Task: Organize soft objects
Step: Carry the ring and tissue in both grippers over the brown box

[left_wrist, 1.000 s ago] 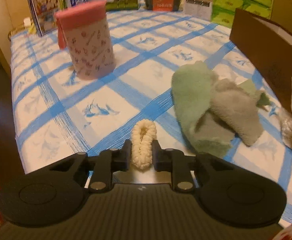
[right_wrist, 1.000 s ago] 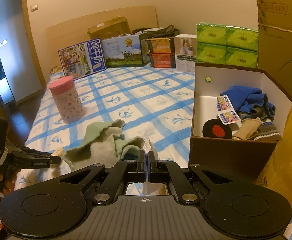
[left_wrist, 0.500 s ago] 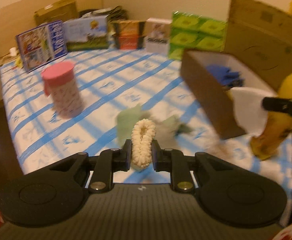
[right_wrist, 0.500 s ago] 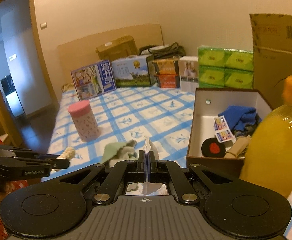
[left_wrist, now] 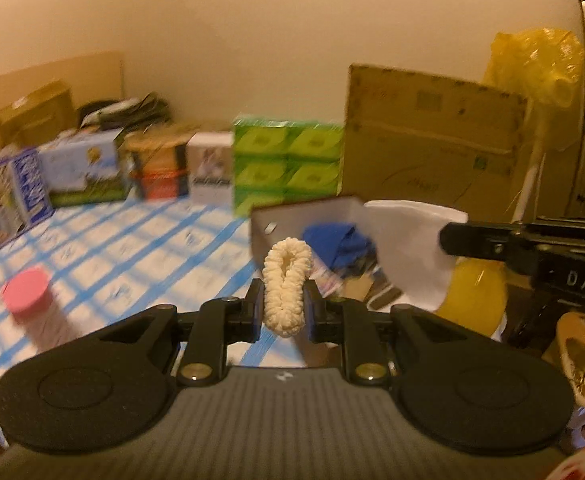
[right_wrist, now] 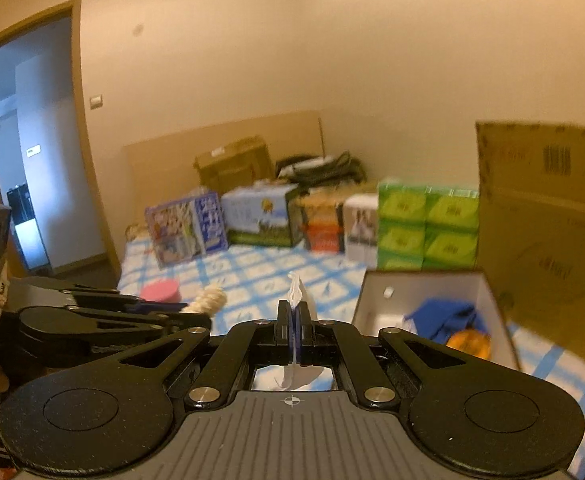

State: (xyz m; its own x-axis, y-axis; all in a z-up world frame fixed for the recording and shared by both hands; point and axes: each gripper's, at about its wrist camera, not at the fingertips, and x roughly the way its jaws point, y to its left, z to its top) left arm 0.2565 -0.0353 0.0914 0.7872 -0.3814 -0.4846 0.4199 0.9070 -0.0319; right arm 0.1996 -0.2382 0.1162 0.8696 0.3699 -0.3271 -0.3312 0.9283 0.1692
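In the left wrist view my left gripper is shut on a cream knitted loop, held upright above the blue-checked bed. Just beyond it is the brown box with a white inside and a blue cloth in it. My right gripper comes in from the right with a white cloth hanging over the box. In the right wrist view my right gripper is shut on that thin white cloth. The left gripper with the cream loop is at the left, and the box at the lower right.
A yellow bottle stands right of the box. A pink-lidded canister stands on the bed at the left. Cartons and green tissue packs line the far edge. A big cardboard sheet rises behind the box.
Both grippers have risen and swung towards the brown box, each keeping its hold. The green and grey cloths on the bed have dropped out of view.
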